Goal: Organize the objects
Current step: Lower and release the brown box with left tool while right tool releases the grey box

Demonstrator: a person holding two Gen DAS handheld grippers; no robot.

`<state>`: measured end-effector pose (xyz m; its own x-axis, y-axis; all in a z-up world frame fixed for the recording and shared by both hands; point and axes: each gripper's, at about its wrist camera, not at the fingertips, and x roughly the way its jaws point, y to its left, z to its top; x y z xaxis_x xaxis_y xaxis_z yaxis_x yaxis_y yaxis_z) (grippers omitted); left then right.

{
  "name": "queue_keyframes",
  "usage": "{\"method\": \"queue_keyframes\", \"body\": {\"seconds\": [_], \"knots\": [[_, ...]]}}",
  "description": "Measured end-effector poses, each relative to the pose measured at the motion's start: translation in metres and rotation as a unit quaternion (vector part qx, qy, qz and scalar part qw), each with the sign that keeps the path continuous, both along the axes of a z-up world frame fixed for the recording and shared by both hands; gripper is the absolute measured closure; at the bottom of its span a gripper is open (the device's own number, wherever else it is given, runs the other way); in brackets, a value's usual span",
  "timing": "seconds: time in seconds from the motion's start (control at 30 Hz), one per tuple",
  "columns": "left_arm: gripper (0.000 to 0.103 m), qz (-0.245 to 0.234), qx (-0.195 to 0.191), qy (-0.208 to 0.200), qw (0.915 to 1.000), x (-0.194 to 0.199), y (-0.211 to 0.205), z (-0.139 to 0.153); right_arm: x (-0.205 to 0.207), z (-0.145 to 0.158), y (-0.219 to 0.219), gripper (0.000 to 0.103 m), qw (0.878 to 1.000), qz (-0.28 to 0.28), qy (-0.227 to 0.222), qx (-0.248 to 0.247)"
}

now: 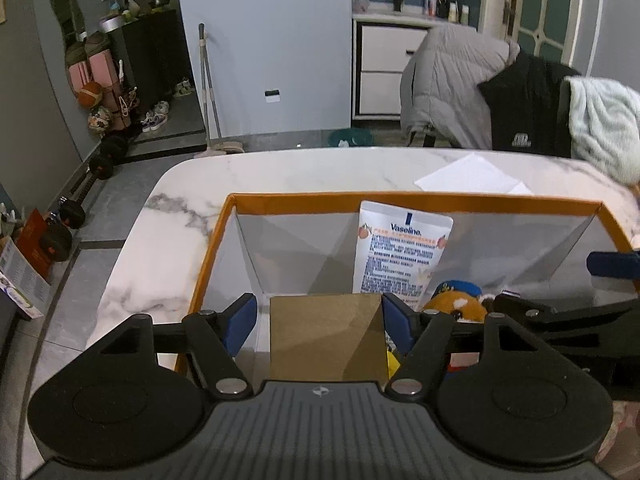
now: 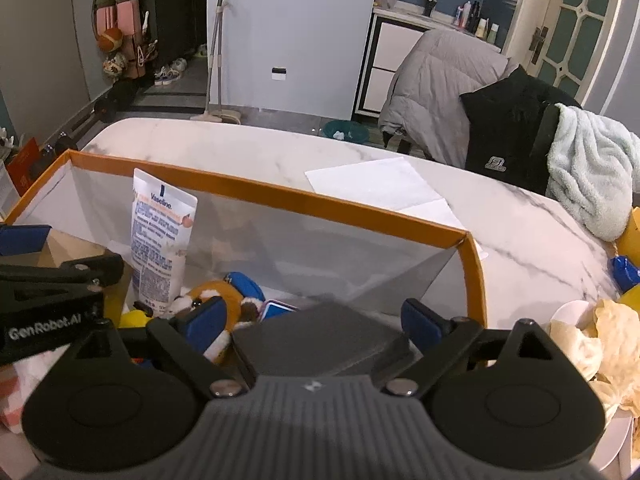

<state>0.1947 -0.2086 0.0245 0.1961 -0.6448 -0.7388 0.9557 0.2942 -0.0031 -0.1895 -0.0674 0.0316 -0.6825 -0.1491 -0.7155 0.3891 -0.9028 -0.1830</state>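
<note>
An orange-rimmed storage box (image 1: pixel 400 197) (image 2: pixel 320 205) with white inner walls stands on the marble table. A Vaseline tube (image 1: pixel 396 256) (image 2: pixel 160 240) leans upright against its far wall. Beside the tube lies an orange plush toy (image 1: pixel 456 304) (image 2: pixel 218 294) with a blue cap. My left gripper (image 1: pixel 318 320) is open inside the box, a brown cardboard box (image 1: pixel 324 336) between its fingers with a gap at the left pad. My right gripper (image 2: pixel 314 316) is open around a dark grey box (image 2: pixel 320 336), clear of it on both sides. Each gripper shows at the edge of the other's view.
A white paper sheet (image 2: pixel 372 182) lies on the marble table (image 2: pixel 520 240) behind the box. A plate (image 2: pixel 568 312) with crumpled paper sits at the right. Chairs draped with a grey jacket (image 2: pixel 436 80), black jacket and pale towel (image 2: pixel 592 172) line the far side.
</note>
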Motion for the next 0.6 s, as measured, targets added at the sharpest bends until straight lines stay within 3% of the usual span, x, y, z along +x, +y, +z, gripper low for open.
{"method": "queue_keyframes", "body": {"seconds": [0.4, 0.6], "knots": [[0.022, 0.012, -0.037, 0.022, 0.9990, 0.006, 0.010, 0.001, 0.031, 0.001, -0.016, 0.007, 0.991, 0.033, 0.108, 0.077], [0.021, 0.014, -0.068, 0.024, 0.9973, 0.009, 0.020, 0.004, 0.035, 0.004, -0.012, 0.005, 0.989, 0.031, 0.125, 0.074]]}}
